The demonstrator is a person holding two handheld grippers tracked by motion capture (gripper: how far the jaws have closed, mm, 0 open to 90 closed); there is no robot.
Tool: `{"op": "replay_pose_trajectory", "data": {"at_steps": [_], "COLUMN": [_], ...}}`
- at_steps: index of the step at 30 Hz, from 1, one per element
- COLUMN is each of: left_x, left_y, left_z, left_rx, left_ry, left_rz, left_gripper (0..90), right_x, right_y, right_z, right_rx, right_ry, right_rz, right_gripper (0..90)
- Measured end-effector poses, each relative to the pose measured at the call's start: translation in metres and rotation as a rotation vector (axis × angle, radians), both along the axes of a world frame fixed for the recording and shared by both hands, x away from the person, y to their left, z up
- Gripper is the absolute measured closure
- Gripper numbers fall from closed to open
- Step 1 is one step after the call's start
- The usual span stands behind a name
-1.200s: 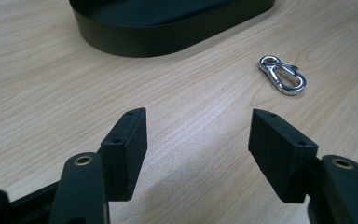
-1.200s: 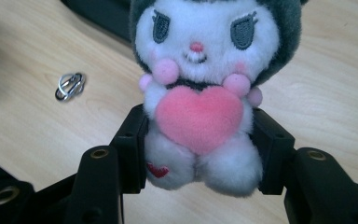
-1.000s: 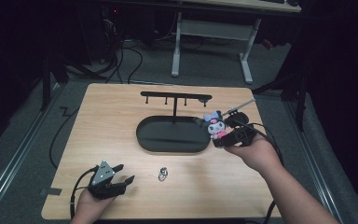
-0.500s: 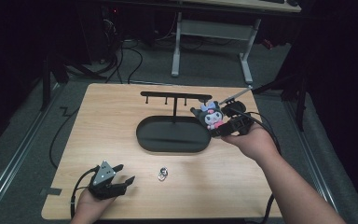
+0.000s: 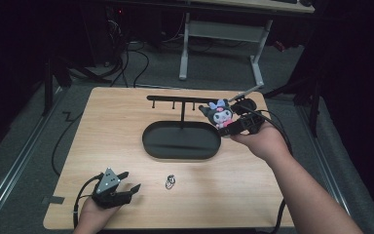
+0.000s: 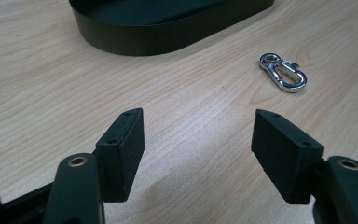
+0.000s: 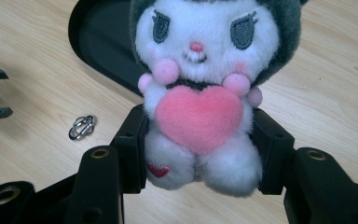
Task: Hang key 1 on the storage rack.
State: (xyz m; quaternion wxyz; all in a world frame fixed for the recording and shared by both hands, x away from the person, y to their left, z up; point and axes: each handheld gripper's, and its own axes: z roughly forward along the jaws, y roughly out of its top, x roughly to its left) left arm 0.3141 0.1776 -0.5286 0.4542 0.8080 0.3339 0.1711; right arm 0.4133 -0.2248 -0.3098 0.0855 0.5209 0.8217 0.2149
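- Right hand-held gripper (image 5: pixel 231 127): jaws closed on a plush toy (image 5: pixel 220 113), pressing its lower body from both sides; toy upright, held above the table (image 5: pixel 126 122) near the right end of the black oval tray (image 5: pixel 181 140); in the right gripper view the plush toy (image 7: pixel 203 93) faces the camera, white face, dark hood, pink heart on its chest, small red heart on one foot
- Left hand-held gripper (image 5: pixel 124 183): jaws wide apart, nothing btwn them; sits low at the near-left corner of the table, grey plate on top; the left gripper view has both pads just above bare wood
- Metal clip (image 5: pixel 170 182): silver, lies flat on the table btwn the left hand-held gripper and the tray's near rim, touching neither; clip (image 6: pixel 283 72) ahead and to the right of the open jaws
- Tray is the base of a black rack (image 5: pixel 177 100); thin post up to a crossbar w/ small pegs hanging under it; the toy is next to the bar's right end
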Motion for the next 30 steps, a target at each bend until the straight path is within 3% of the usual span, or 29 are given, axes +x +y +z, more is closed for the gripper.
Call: {"op": "replay_pose_trajectory", "data": {"at_steps": [7,17,26,30], "left_x": [0.000,0.000,0.000,-0.001], "left_y": [0.000,0.001,-0.002,-0.003], "left_z": [0.000,0.000,-0.002,-0.003], "left_rx": [0.000,0.005,0.010,0.016], "left_ry": [0.002,0.004,0.009,0.012], "left_rz": [0.000,-0.001,-0.013,-0.018], "left_gripper": [35.3,35.4,35.5,35.5], "right_x": [0.006,0.011,0.003,0.001], "right_y": [0.000,-0.009,-0.025,-0.025], "right_z": [0.006,0.002,-0.020,-0.031], "right_rx": [0.003,-0.010,-0.012,-0.037], "right_ry": [-0.022,-0.037,-0.016,0.001], "right_rz": [-0.007,-0.036,-0.058,-0.043], "right_gripper": [48.7,48.6,48.6,48.6]}}
